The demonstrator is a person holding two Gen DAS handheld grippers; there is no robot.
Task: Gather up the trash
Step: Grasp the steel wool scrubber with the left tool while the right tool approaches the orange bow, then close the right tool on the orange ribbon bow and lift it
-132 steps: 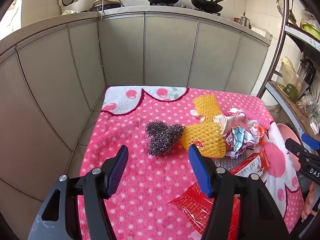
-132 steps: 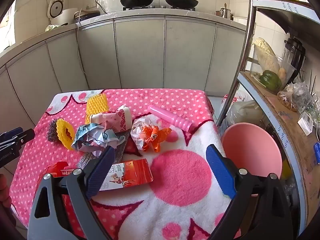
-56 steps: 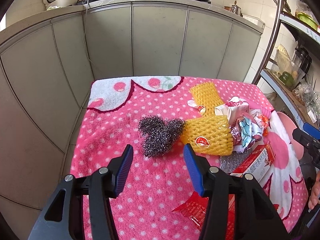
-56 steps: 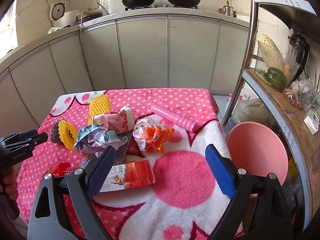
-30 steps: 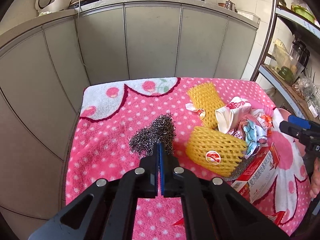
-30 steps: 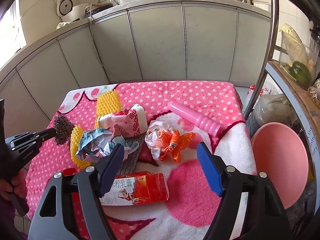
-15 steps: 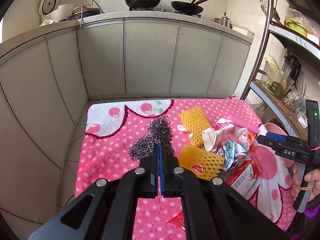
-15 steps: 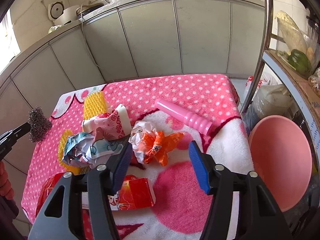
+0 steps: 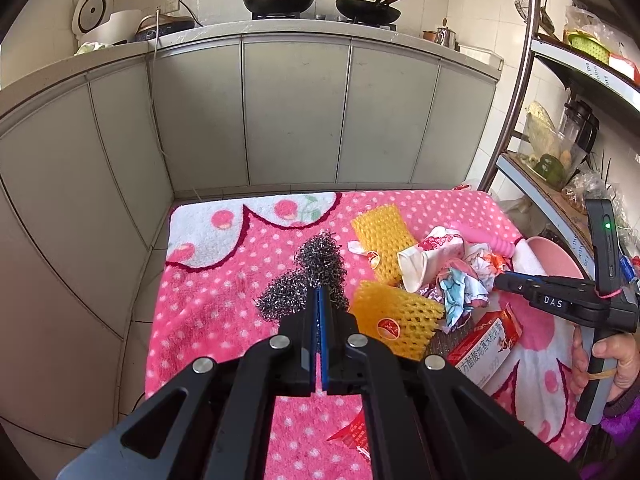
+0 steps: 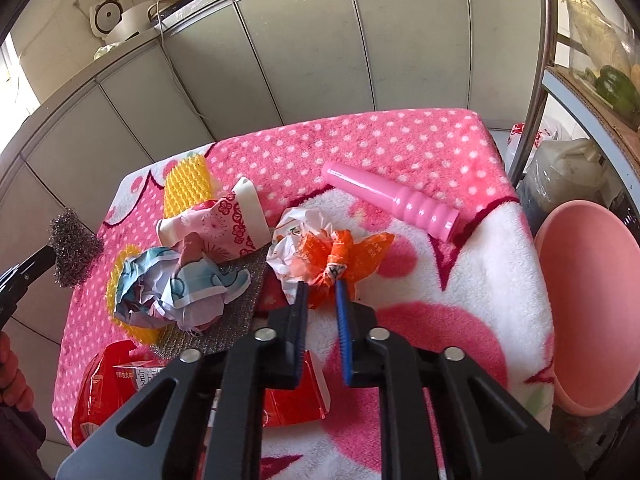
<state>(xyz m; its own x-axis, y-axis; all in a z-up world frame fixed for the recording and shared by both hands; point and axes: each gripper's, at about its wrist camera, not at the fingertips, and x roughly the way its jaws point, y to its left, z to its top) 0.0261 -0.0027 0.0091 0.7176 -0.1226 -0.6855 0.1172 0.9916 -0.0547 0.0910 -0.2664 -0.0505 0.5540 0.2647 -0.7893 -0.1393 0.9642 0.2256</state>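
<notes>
L gripper (image 9: 319, 294) pinches steel wool (image 9: 316, 268); R gripper (image 10: 320, 286) on orange wrapper (image 10: 348, 254)

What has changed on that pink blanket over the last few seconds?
The left gripper closed on the steel wool and lifted it off the blanket. The right gripper moved forward and closed around the orange wrapper. The yellow foam nets, pink tube, red box and pink basin stayed put.

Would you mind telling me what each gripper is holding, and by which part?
Left gripper: steel wool scourer, pinched at its near edge. Right gripper: orange wrapper, gripped at its twisted middle.
</notes>
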